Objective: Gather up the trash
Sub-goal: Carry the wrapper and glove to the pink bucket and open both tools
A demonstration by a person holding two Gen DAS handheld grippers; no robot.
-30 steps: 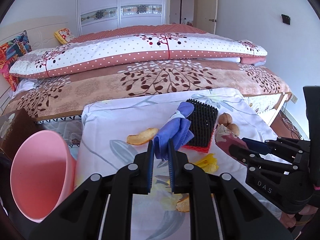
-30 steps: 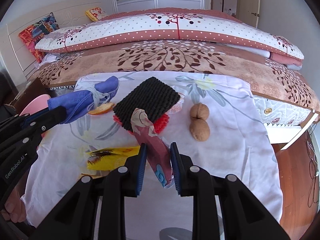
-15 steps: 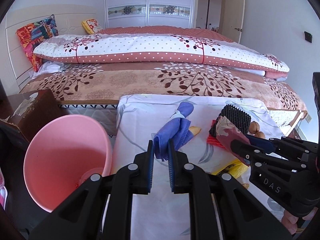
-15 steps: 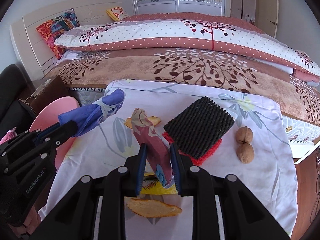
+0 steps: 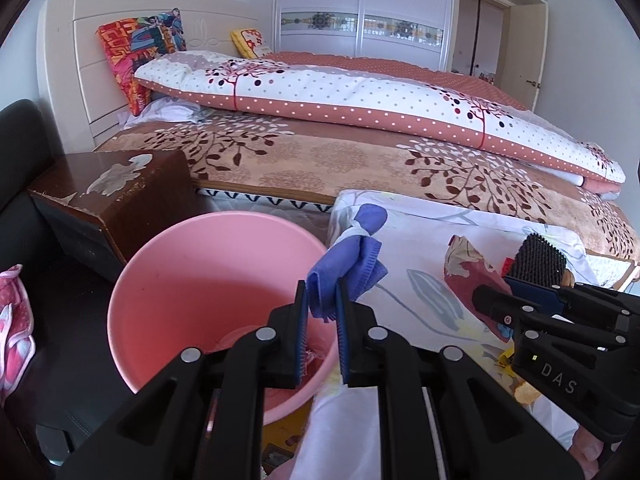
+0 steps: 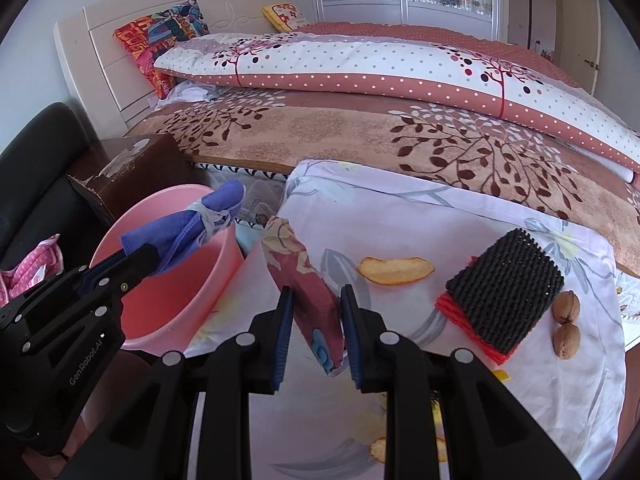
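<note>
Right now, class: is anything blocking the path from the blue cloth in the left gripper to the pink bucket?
Nothing visible does. The left gripper is shut on the blue cloth, holding it by the rim of the pink bucket, whose mouth is open and uncovered. The right gripper, gripping a red wrapper, stays off to the side.

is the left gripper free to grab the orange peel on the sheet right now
Probably not: the left gripper is shut on the blue cloth by the pink bucket, so its jaws are occupied. The orange peel itself lies uncovered.
</note>
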